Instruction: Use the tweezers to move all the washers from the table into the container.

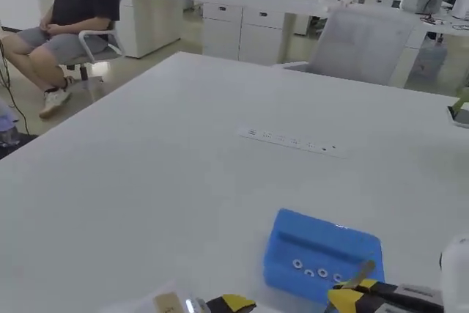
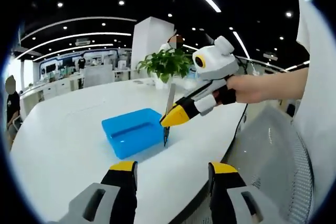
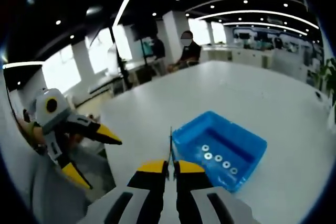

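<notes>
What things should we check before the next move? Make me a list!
1. The right gripper has its fingers shut on the tweezers: ok.
2. The left gripper has its fingers open and nothing between them: ok.
3. The container sits flat on the table, open side up: ok.
4. Several washers lie inside the container: ok.
5. The tweezers' tips are free of a washer: cannot tell, the tips are too thin to see.
6. More washers are waiting on the table: cannot tell from these views.
</notes>
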